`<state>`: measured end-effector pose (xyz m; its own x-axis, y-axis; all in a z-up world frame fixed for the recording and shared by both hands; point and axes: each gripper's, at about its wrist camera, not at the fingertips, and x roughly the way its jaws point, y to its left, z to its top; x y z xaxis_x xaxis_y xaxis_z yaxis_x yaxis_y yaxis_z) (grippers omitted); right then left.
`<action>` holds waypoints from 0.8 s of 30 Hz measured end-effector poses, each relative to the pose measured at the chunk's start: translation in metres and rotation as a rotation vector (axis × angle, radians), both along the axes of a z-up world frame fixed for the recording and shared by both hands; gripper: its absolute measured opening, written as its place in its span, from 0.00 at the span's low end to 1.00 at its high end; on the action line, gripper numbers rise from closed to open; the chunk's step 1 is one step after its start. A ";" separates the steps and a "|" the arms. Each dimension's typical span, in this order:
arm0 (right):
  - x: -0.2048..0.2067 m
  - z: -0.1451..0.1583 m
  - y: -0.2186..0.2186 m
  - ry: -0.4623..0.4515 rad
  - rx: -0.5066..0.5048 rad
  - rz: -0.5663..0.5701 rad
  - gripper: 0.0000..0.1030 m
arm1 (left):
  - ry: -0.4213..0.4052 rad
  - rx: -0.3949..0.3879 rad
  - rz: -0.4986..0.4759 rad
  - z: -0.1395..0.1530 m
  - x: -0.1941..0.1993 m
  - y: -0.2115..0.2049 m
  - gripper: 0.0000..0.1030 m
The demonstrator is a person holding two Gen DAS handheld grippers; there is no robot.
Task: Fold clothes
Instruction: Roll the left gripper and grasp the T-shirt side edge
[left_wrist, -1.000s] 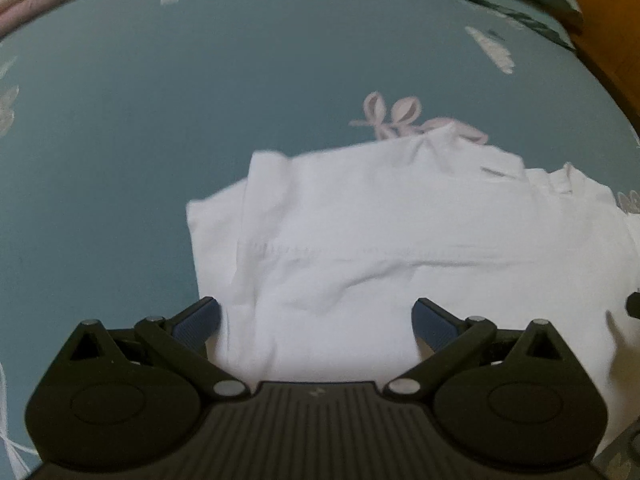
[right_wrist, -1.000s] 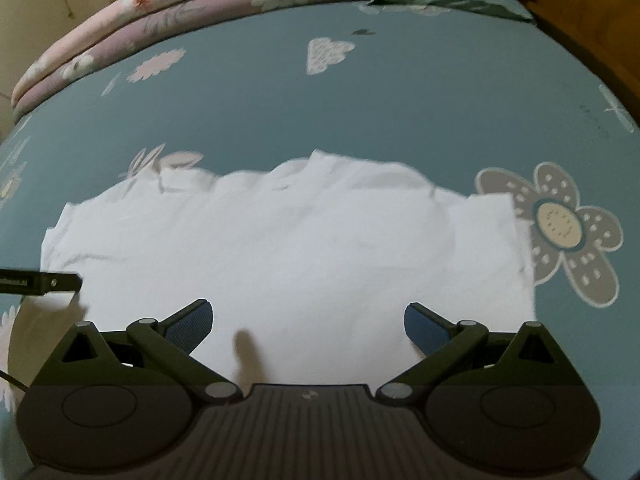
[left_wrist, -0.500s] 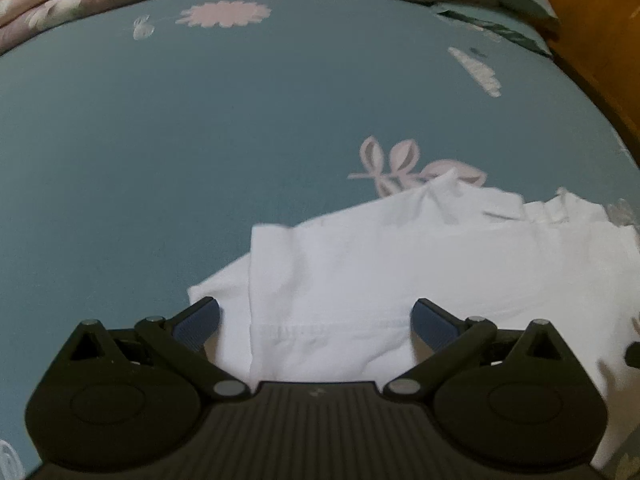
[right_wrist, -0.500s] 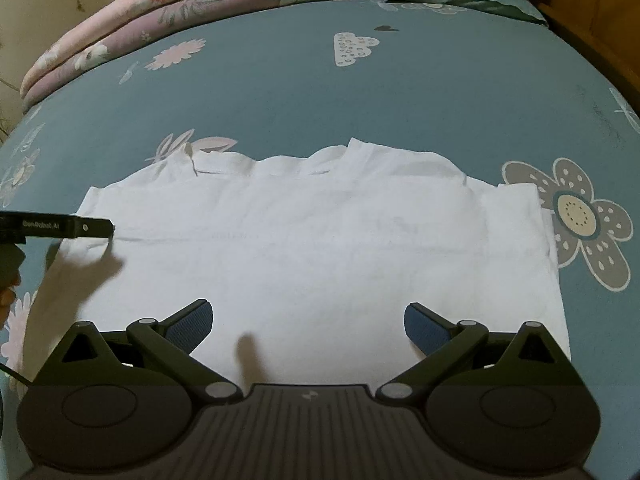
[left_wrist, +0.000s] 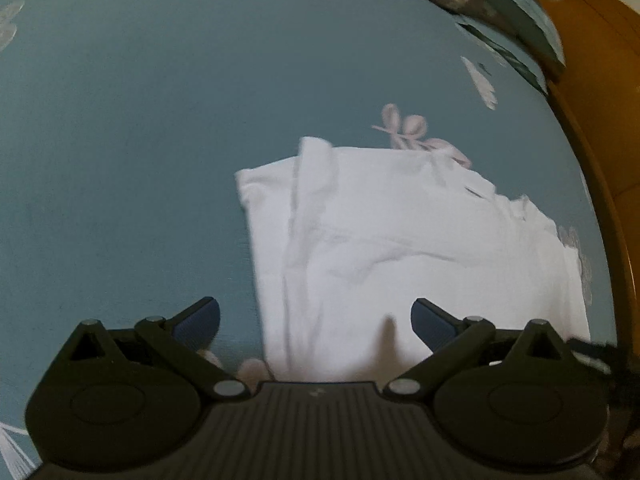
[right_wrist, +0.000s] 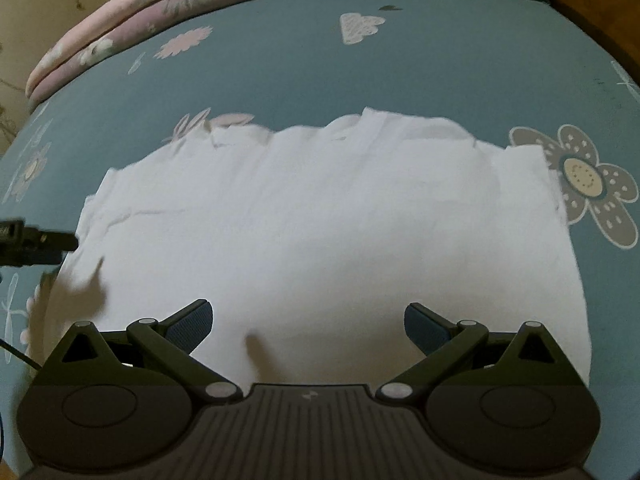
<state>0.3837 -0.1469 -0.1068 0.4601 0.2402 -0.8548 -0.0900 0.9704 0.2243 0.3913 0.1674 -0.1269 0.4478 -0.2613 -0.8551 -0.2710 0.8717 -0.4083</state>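
A white garment (right_wrist: 320,232), partly folded into a broad rectangle, lay flat on a bed covered by a teal sheet (right_wrist: 280,64) printed with flowers. In the right wrist view it spread across the middle of the bed, its far edge uneven, its right edge just beside a large grey flower print (right_wrist: 584,180). In the left wrist view the same garment (left_wrist: 400,248) showed a narrower layer folded over along its left side. The left hand-held gripper (left_wrist: 316,316) hovered at the garment's near left edge with its jaws spread wide and nothing between them. The right hand-held gripper (right_wrist: 308,320) hung over the near edge, jaws likewise apart and empty. Pink floral bedding (right_wrist: 132,12) was stacked at the far end of the bed.
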 end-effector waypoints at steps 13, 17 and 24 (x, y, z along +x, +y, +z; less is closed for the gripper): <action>0.001 0.000 0.017 0.017 0.067 0.038 1.00 | -0.104 -0.274 0.055 -0.021 0.041 0.047 0.97; 0.004 -0.004 0.022 0.027 0.070 0.038 1.00 | -0.114 -0.335 0.047 -0.028 0.051 0.053 0.97; 0.009 0.000 0.025 0.023 0.091 0.030 1.00 | -0.069 -0.447 0.037 -0.038 0.019 0.058 0.96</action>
<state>0.3931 -0.1221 -0.1063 0.4322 0.3309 -0.8389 -0.1127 0.9428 0.3138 0.4105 0.2250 -0.1651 0.5156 -0.5809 -0.6299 -0.2577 0.5960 -0.7605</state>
